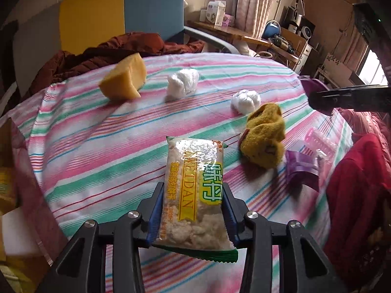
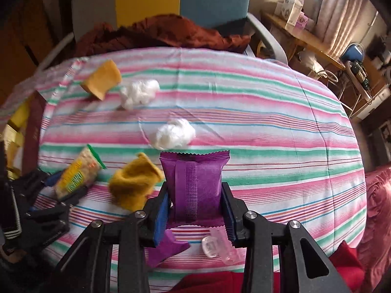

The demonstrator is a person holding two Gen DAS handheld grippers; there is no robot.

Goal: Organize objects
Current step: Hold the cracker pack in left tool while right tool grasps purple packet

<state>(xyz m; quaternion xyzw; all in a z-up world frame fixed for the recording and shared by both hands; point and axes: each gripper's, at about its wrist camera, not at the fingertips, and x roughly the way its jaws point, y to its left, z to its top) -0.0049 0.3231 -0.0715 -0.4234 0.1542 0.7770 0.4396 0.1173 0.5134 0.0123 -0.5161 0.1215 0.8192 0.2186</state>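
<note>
Left gripper clamps the cracker packet between both pads; its long axis runs forward past the fingertips. Right gripper pinches the purple packet narrowly, packet upright, serrated end beyond the fingertips.

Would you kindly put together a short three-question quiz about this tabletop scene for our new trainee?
1. True or false: the left gripper is shut on the cracker packet.
2. What does the right gripper hold? A) the yellow sponge B) the purple packet C) a white cotton wad
3. Fill in: the number of white cotton wads lying on the striped cloth is ___.

Key
1. True: its pads press both sides of the packet.
2. B: the purple packet sits clamped between its pads.
3. Two: the second wad lies beside the sponge.
</note>
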